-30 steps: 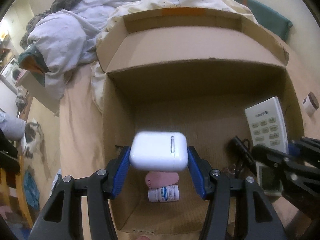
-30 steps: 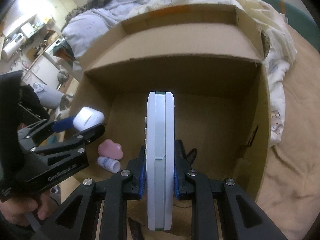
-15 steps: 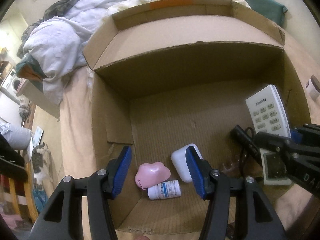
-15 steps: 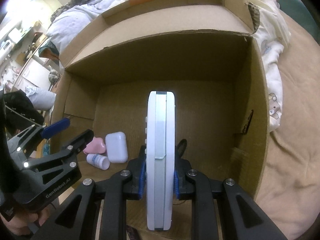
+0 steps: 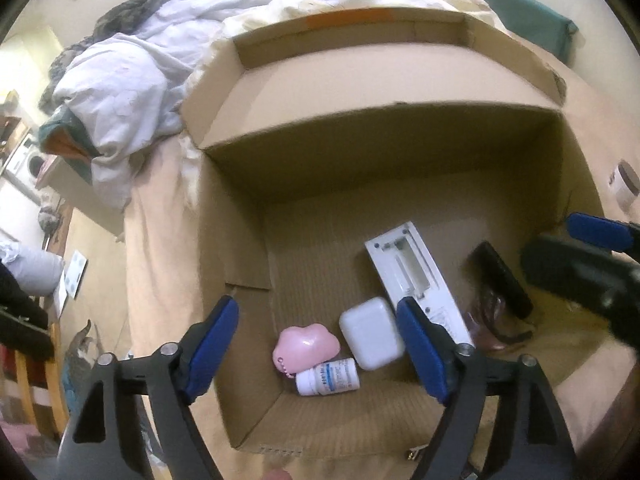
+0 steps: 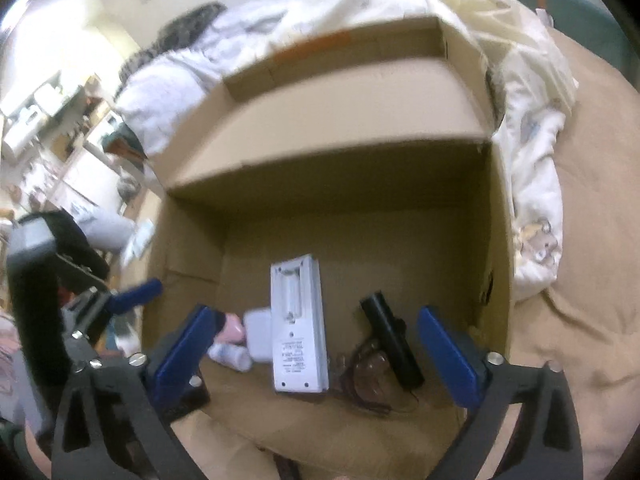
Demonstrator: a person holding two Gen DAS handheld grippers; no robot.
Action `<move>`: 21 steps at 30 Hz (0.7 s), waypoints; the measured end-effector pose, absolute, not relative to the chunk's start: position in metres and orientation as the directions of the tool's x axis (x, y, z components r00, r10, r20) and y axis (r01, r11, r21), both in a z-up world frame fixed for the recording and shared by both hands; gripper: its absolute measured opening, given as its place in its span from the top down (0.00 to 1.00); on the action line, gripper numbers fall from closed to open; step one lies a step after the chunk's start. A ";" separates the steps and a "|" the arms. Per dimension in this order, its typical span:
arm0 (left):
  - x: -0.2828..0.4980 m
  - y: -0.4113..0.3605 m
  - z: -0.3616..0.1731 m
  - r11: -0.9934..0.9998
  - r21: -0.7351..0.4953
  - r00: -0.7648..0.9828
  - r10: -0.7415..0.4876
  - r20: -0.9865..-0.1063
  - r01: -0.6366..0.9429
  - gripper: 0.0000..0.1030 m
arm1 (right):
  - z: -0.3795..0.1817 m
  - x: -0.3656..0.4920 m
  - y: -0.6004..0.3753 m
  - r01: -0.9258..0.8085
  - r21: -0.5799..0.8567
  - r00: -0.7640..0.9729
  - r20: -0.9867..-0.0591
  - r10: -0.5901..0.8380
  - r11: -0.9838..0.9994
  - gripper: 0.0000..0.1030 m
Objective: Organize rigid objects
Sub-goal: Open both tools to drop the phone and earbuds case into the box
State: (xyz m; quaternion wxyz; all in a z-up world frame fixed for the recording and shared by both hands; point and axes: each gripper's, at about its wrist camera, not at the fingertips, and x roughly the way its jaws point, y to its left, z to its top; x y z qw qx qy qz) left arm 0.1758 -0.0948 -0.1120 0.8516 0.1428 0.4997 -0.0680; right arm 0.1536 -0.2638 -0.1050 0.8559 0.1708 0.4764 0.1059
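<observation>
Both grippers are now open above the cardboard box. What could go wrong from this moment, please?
1. The white remote control lies back-up against the white rounded case; another drop here might knock them.
2. The brown glasses lie partly under the black bar-shaped device, so their lenses could get scratched.
3. The left gripper and right gripper hang close together and might collide.

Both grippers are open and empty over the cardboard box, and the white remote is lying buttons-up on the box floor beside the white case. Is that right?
Not quite. The white remote lies back-up: the right wrist view shows its open battery bay and rear label, no buttons. The rest holds: left gripper and right gripper are open and empty over the cardboard box, beside the white case.
</observation>
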 end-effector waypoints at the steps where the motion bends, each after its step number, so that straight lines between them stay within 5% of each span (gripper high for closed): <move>1: 0.176 -0.093 -0.109 0.953 0.169 0.496 0.023 -0.868 0.250 0.16 | -0.103 0.153 -0.266 -0.016 0.402 0.534 -0.771 0.348 0.915 0.00; 4: 0.178 -0.090 -0.102 0.962 0.143 0.506 0.006 -0.863 0.234 0.10 | -0.102 0.154 -0.270 -0.003 0.401 0.544 -0.768 0.338 0.916 0.00; 21: 0.161 -0.077 -0.081 0.966 0.149 0.528 0.015 -0.849 0.212 0.10 | -0.088 0.146 -0.269 -0.014 0.359 0.582 -0.756 0.300 0.933 0.00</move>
